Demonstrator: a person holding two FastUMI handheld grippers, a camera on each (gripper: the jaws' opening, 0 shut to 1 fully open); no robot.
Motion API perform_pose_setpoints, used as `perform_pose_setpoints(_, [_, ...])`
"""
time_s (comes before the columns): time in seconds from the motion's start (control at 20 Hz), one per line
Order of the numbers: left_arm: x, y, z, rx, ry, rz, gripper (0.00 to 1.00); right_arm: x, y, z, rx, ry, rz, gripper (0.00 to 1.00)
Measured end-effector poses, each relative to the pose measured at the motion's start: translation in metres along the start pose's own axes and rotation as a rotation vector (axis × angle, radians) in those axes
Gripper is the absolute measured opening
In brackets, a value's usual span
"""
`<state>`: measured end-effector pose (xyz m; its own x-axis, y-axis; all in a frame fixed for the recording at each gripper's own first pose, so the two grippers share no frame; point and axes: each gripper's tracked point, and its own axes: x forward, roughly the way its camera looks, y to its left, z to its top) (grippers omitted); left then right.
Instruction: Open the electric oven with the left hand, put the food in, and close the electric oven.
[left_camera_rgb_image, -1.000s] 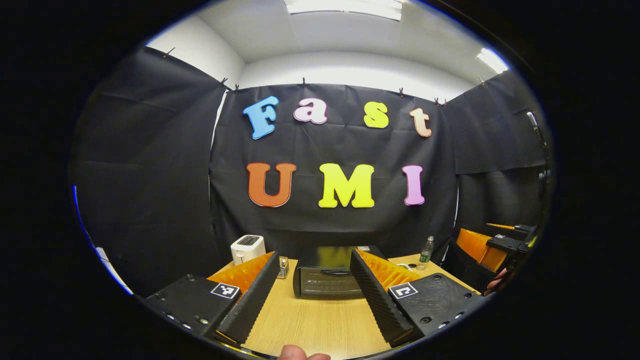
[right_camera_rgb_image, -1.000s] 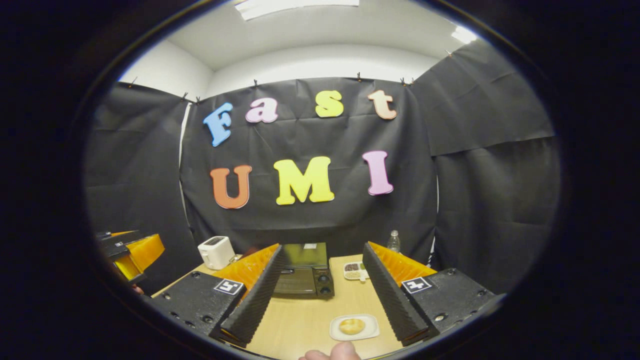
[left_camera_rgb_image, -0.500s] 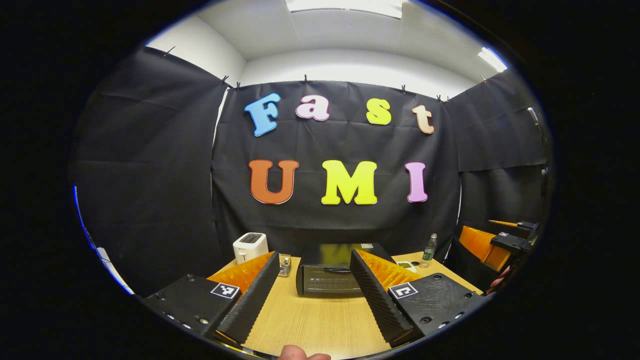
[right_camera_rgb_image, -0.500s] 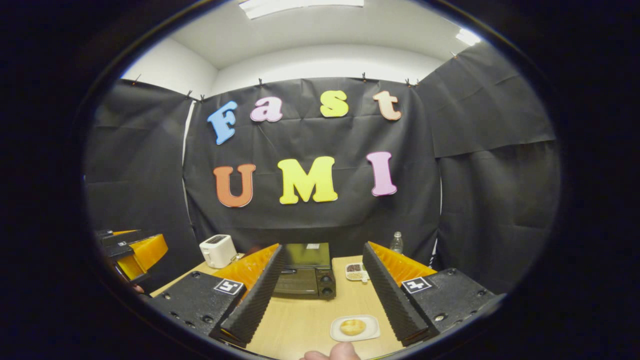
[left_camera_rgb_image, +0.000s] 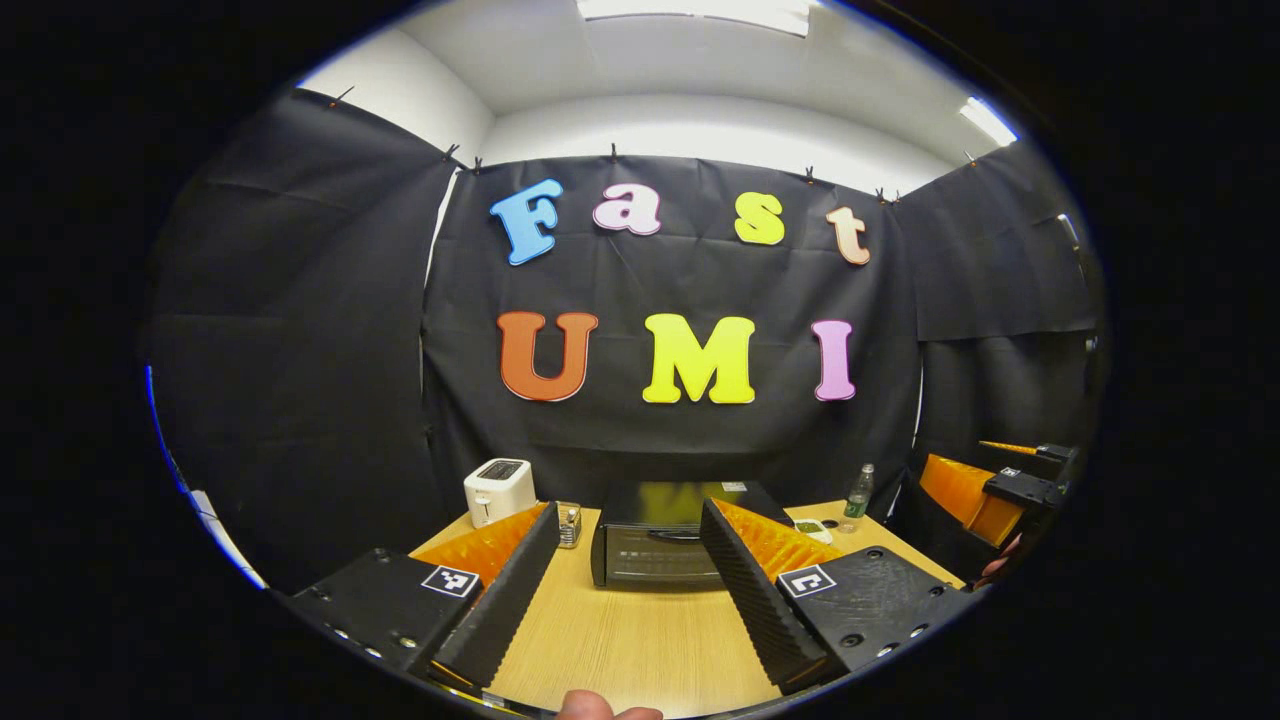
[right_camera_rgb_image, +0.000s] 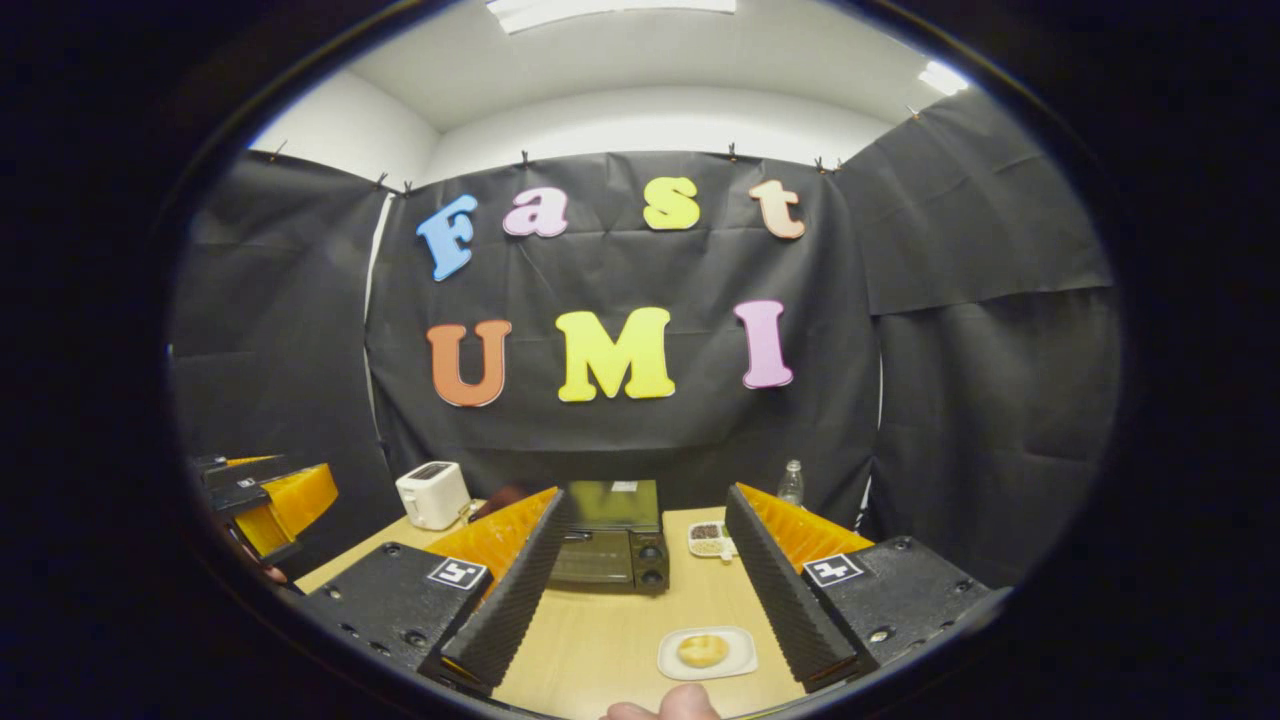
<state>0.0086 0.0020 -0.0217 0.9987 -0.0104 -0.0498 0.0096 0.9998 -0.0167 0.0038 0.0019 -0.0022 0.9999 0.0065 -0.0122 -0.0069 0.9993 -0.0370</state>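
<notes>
A black electric oven (left_camera_rgb_image: 655, 545) stands at the back middle of the wooden table (left_camera_rgb_image: 640, 640), its door closed and its handle across the top of the door. In the right gripper view the oven (right_camera_rgb_image: 610, 545) shows two knobs on its right side. A bread roll (right_camera_rgb_image: 703, 650) lies on a small white plate (right_camera_rgb_image: 742, 662) near the table's front, between the fingers of my right gripper (right_camera_rgb_image: 640, 590) but well below them. My left gripper (left_camera_rgb_image: 625, 580) is open, held back from the oven with the oven framed between its fingers. Both grippers hold nothing.
A white toaster (left_camera_rgb_image: 498, 490) stands at the back left, a small jar (left_camera_rgb_image: 569, 525) beside the oven. A plastic bottle (left_camera_rgb_image: 855, 495) and a divided snack dish (right_camera_rgb_image: 708, 540) sit to the oven's right. The other gripper (left_camera_rgb_image: 1000, 485) hovers at the right.
Both views have tilted slightly, so the oven and wall sit a little higher or lower in frame. Grippers stay open; nothing on the table has moved.
</notes>
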Motion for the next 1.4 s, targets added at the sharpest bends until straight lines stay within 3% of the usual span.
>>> perform_pose_setpoints(0.8, [0.026, -0.027, -0.023, 0.007, 0.07, -0.054, 0.93, 0.004, -0.023, -0.006, -0.004, 0.021, -0.064, 0.96])
perform_pose_setpoints(1.05, [0.054, -0.046, -0.05, 0.002, 0.14, -0.086, 0.93, 0.006, -0.056, -0.007, -0.007, 0.029, -0.112, 0.96])
perform_pose_setpoints(1.1, [0.062, -0.049, -0.056, 0.006, 0.158, -0.091, 0.88, 0.006, -0.065, -0.007, -0.002, 0.029, -0.125, 0.96])
perform_pose_setpoints(1.15, [0.072, -0.055, -0.065, 0.011, 0.178, -0.105, 0.93, 0.006, -0.071, -0.009, 0.001, 0.033, -0.133, 0.96])
perform_pose_setpoints(1.4, [0.132, -0.082, -0.092, 0.011, 0.251, -0.153, 0.93, 0.007, -0.12, -0.015, -0.005, 0.055, -0.215, 0.96])
